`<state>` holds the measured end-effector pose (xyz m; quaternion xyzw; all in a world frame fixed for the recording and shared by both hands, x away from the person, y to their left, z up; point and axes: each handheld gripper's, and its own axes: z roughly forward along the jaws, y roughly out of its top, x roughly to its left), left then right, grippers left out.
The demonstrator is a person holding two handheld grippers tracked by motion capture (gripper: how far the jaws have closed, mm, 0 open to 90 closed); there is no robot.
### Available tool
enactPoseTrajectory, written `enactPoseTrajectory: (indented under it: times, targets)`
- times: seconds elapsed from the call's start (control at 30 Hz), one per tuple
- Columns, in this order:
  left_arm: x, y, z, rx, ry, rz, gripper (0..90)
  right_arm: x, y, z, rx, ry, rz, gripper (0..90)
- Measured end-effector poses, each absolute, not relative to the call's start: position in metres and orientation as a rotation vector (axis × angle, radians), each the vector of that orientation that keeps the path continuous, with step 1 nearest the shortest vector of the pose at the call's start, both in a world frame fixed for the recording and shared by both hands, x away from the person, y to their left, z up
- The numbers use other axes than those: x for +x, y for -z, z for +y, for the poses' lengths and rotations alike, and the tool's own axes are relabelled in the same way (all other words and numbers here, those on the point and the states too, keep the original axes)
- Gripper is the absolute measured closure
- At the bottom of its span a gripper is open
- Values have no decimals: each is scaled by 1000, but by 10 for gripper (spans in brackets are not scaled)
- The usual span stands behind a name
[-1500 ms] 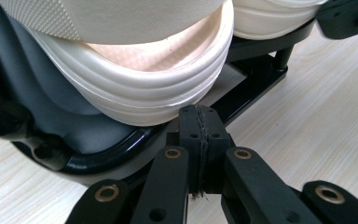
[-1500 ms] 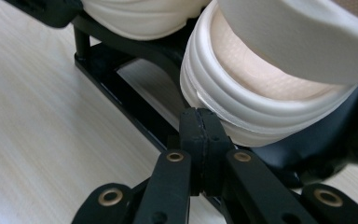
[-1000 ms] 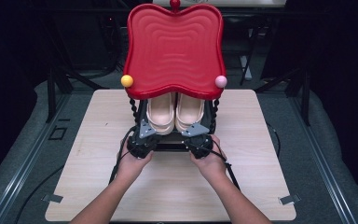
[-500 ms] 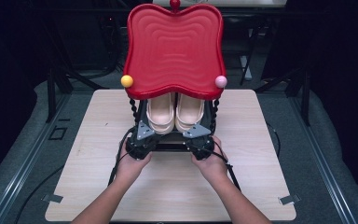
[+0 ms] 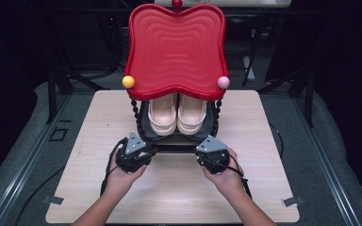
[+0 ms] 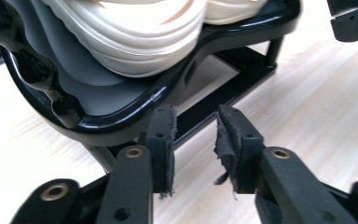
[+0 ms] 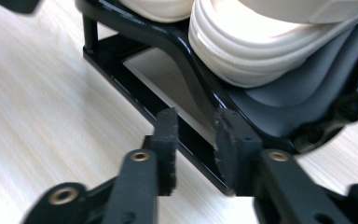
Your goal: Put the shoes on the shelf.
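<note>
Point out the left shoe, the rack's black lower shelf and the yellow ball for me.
left shoe (image 5: 162, 114), high view, on its cream upper.
black lower shelf (image 6: 135, 108), left gripper view, on its glossy front rim.
yellow ball (image 5: 128, 81), high view, on its middle.

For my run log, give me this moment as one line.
left gripper: fingers just opened, nothing held | right gripper: fingers just opened, nothing held | shoes: on black shelf under red tray
</note>
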<state>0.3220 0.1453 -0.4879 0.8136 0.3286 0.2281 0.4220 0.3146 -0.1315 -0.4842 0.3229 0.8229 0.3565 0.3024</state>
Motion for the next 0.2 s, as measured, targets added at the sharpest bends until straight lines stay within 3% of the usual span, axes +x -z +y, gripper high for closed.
enactPoseTrajectory:
  times: [0.07,0.2]
  targets:
    - [315,488,149,2058,-582,773,586,306,483,-138,803,-916,2185,588]
    - [301,489,153,2148,-692,634,551,299,483,-144,642,-838,2189,485]
